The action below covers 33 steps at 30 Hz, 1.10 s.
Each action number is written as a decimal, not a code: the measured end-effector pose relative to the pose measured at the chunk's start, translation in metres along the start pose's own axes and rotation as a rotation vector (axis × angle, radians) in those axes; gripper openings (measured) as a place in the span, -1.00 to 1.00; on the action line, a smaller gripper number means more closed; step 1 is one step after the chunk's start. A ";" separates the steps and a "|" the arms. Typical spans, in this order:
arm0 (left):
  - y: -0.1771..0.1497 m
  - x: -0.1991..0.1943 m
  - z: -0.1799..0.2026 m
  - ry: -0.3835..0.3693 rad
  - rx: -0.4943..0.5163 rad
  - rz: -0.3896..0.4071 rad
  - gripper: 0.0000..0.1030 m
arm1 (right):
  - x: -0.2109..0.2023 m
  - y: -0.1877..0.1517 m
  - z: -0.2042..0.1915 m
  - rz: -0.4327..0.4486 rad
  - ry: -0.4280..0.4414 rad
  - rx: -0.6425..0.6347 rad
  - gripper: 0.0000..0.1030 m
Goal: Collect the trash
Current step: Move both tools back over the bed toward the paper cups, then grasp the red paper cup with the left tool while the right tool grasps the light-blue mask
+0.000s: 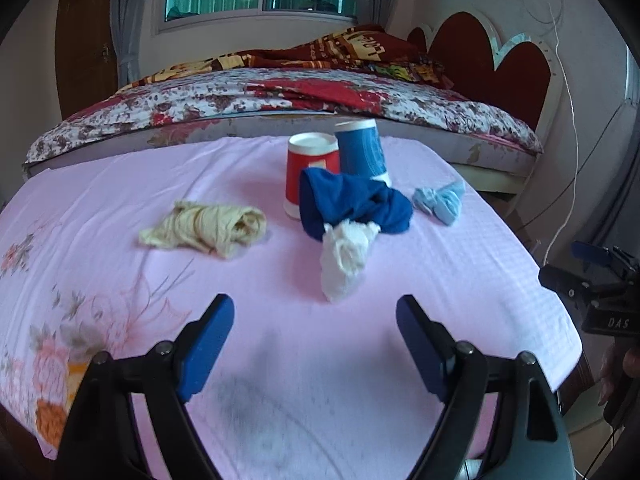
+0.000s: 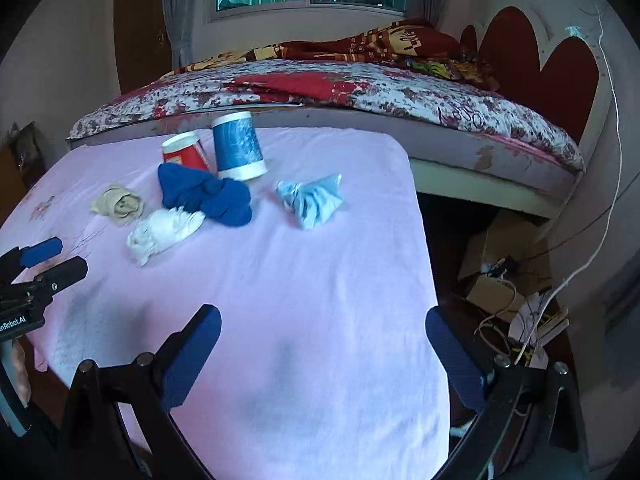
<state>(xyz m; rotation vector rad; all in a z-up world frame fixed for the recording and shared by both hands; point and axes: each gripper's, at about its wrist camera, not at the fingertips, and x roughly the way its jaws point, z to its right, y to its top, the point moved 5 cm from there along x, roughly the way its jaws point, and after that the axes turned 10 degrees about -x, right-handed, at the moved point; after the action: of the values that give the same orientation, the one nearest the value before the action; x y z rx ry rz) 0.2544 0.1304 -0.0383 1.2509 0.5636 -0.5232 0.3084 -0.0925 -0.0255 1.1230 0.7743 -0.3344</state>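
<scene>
On a table with a pink cloth (image 1: 120,208) (image 2: 320,280) lie a white crumpled wad (image 1: 346,254) (image 2: 162,232), a dark blue wad (image 1: 352,204) (image 2: 208,196), a beige wad (image 1: 208,226) (image 2: 118,202) and a light blue wad (image 1: 440,200) (image 2: 314,198). A red paper cup (image 1: 310,172) (image 2: 184,154) and a blue paper cup (image 1: 362,150) (image 2: 238,146) stand upside down behind them. My left gripper (image 1: 316,312) is open and empty, just short of the white wad. My right gripper (image 2: 322,322) is open and empty over bare cloth.
A bed (image 1: 280,96) (image 2: 360,92) with a flowered cover and a red heart headboard (image 2: 552,60) stands behind the table. Cardboard boxes and cables (image 2: 504,280) lie on the floor at the right. The right gripper shows at the left wrist view's right edge (image 1: 596,280).
</scene>
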 end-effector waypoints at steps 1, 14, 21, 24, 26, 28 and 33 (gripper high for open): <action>0.003 0.003 0.000 0.001 0.001 0.003 0.63 | 0.005 0.005 0.002 0.001 0.002 0.000 1.00; 0.076 0.078 0.005 0.003 -0.019 -0.002 0.63 | 0.099 0.076 0.014 -0.016 0.026 -0.003 0.71; 0.089 0.113 0.005 0.007 -0.023 -0.033 0.63 | 0.143 0.082 0.012 -0.068 0.038 -0.006 0.60; 0.093 0.121 0.005 -0.005 -0.044 -0.040 0.63 | 0.157 0.085 0.014 -0.081 0.044 0.001 0.51; 0.095 0.126 0.006 -0.012 -0.047 -0.047 0.63 | 0.163 0.087 0.014 -0.091 0.052 -0.004 0.38; 0.097 0.131 0.007 -0.016 -0.051 -0.058 0.58 | 0.166 0.087 0.013 -0.097 0.069 -0.006 0.02; 0.104 0.124 0.002 -0.057 -0.069 -0.038 0.14 | 0.164 0.087 0.008 -0.089 0.079 -0.016 -0.38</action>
<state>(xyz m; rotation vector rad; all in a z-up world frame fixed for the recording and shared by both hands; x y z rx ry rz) 0.4157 0.1458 -0.0436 1.1587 0.5543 -0.5653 0.4790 -0.0416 -0.0798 1.0935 0.8971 -0.3596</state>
